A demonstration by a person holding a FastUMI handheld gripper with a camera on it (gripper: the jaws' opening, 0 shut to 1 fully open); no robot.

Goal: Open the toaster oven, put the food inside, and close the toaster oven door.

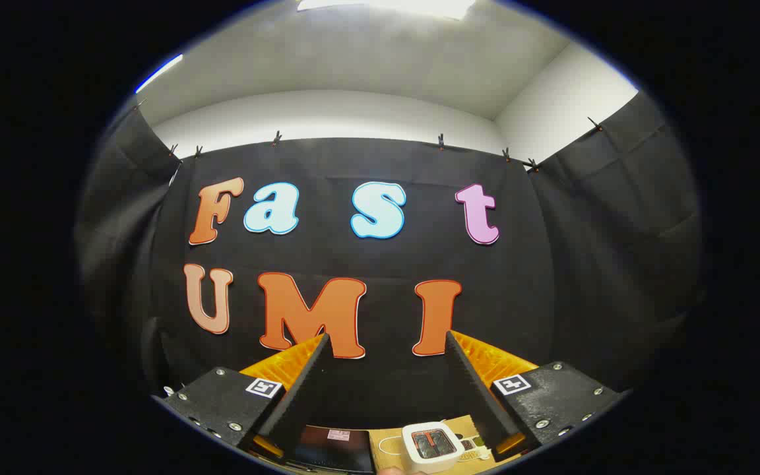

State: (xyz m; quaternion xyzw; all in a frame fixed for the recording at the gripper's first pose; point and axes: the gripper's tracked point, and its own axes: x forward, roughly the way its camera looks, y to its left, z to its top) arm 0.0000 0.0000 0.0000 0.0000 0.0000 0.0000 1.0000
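Two gripper fingers (287, 389) reach forward from the camera, spread wide apart with nothing between them; the gripper (386, 340) is raised and aimed level at the black cloth booth wall (551, 264) rather than down at the work. Low between the fingers, close under the camera, sits a small white rounded-square tray with dark and reddish food in it (431, 446), resting on a tan cardboard-coloured surface (386, 441) with faint printed outlines. Just beside the tray, toward the left finger, lies a glossy dark flat panel with a small pale sticker (332, 445); it may be the glass of the toaster oven's door or top, but too little of it shows to say, and no handle can be made out. Above the cloth wall run a pale wall and ceiling with a bright ceiling light panel (386, 5). As a judgement, the task looks to be at its very start: the food still sits out on the surface and nothing is gripped. The next move calls for tilting the gripper down until the oven door comes into sight, finding its handle, and bringing the open fingers around it to pull the door open before the food tray is picked up.
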